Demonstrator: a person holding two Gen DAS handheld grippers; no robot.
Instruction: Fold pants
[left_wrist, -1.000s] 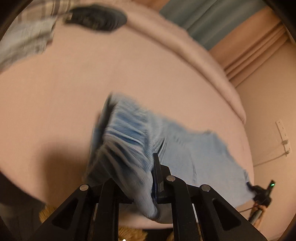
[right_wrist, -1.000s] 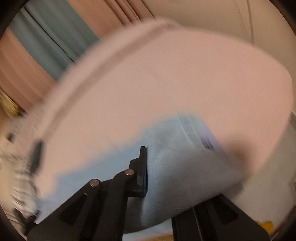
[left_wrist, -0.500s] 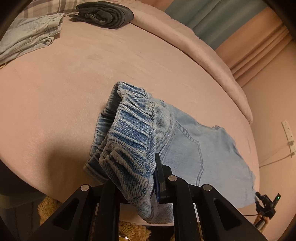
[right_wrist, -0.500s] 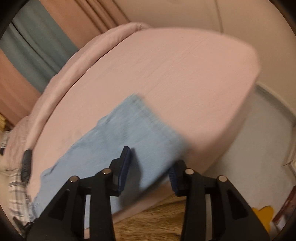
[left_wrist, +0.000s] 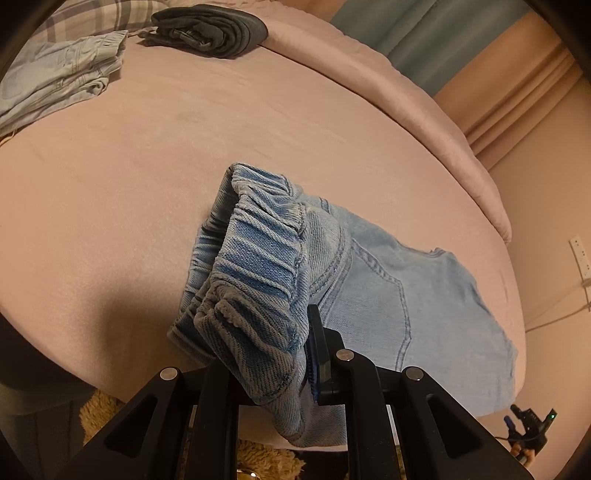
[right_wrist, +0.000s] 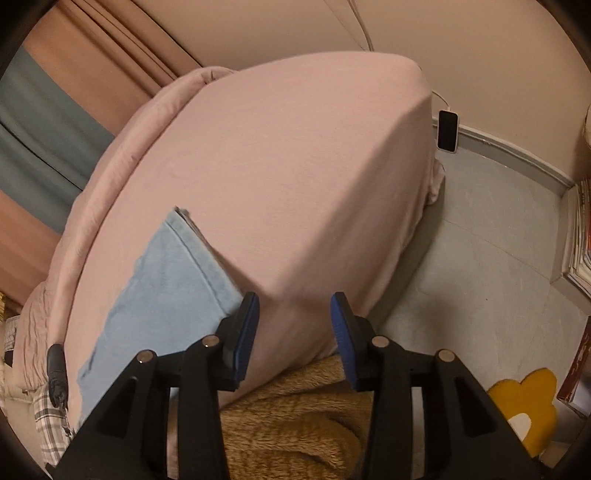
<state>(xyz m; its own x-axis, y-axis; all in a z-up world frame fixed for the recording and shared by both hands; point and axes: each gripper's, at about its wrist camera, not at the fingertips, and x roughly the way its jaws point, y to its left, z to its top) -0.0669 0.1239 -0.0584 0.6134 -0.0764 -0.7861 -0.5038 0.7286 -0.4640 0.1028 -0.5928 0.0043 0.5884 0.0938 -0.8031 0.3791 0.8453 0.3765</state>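
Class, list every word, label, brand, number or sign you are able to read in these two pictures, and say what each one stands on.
None can be read.
Light blue denim pants: no tag or print visible.
Stacked books by the wall: spines too blurred.
Dark phone on a cable: screen blank.

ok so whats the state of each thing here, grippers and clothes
left hand-held gripper: shut on the waistband of the jeans
right hand-held gripper: open, holding nothing
jeans: waistband end lifted and bunched, legs flat on the bed
dark pants: folded, at the far side of the bed
pale blue garment: loosely folded, far left
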